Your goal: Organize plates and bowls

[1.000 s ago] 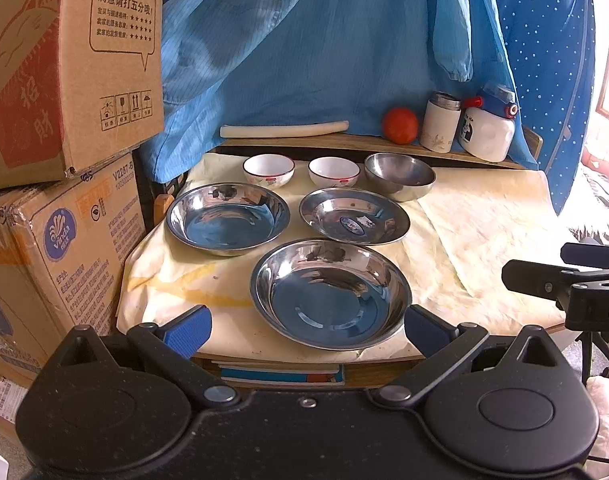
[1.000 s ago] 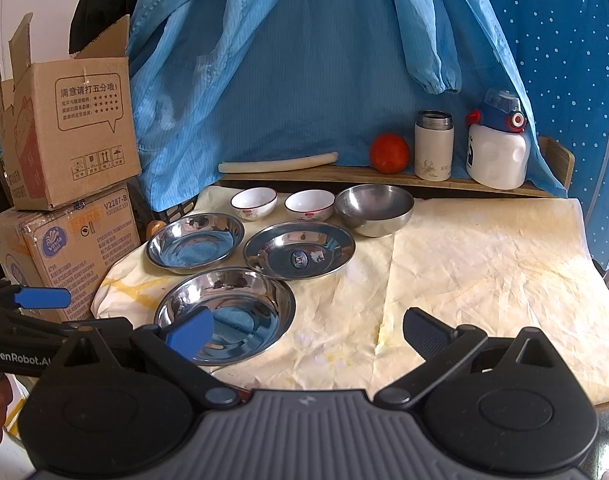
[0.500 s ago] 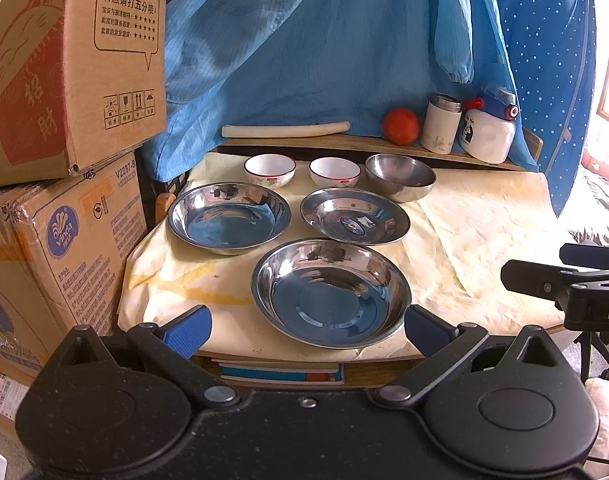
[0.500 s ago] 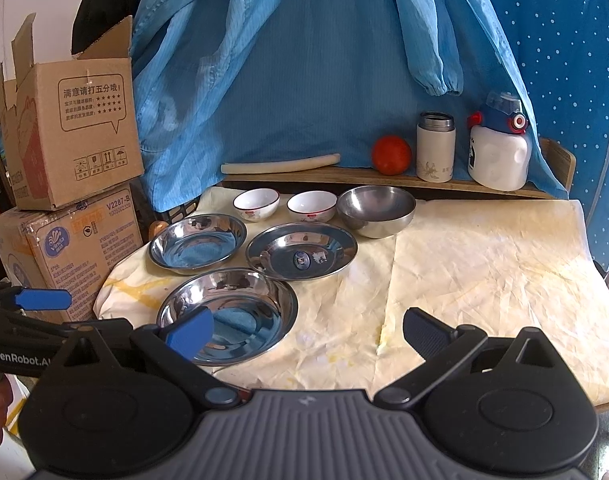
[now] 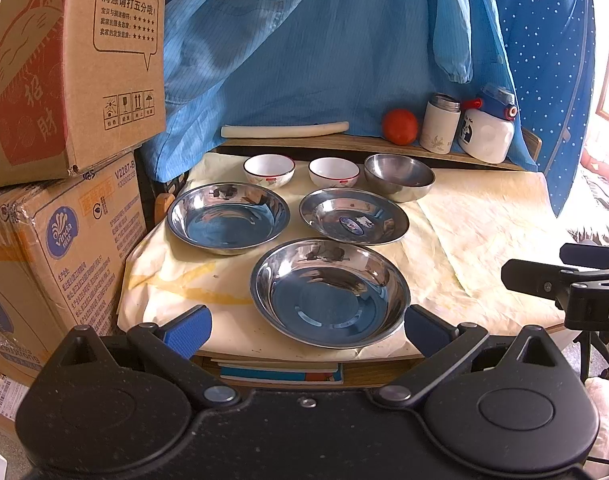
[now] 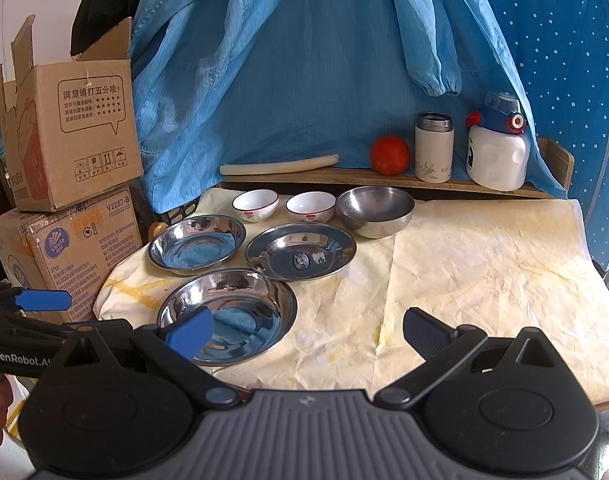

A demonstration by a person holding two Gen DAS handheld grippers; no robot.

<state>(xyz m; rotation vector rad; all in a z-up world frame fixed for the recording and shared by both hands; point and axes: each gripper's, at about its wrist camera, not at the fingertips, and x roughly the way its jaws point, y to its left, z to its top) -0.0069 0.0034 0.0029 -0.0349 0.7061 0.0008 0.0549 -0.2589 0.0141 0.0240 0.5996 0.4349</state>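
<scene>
Three steel plates lie on the cloth-covered table: a near plate, a far-left plate and a flatter one with a sticker. Behind them stand two small white bowls and a steel bowl. My left gripper is open, just short of the near plate at the table's front edge. My right gripper is open over bare cloth to the right of the near plate. Neither holds anything.
Stacked cardboard boxes crowd the table's left side. A back ledge holds a white rod, a red ball, a flask and a white bottle. Blue cloth hangs behind. Bare cloth covers the right half.
Both views have shifted only slightly; the grippers stay open and the dishes have not moved.
</scene>
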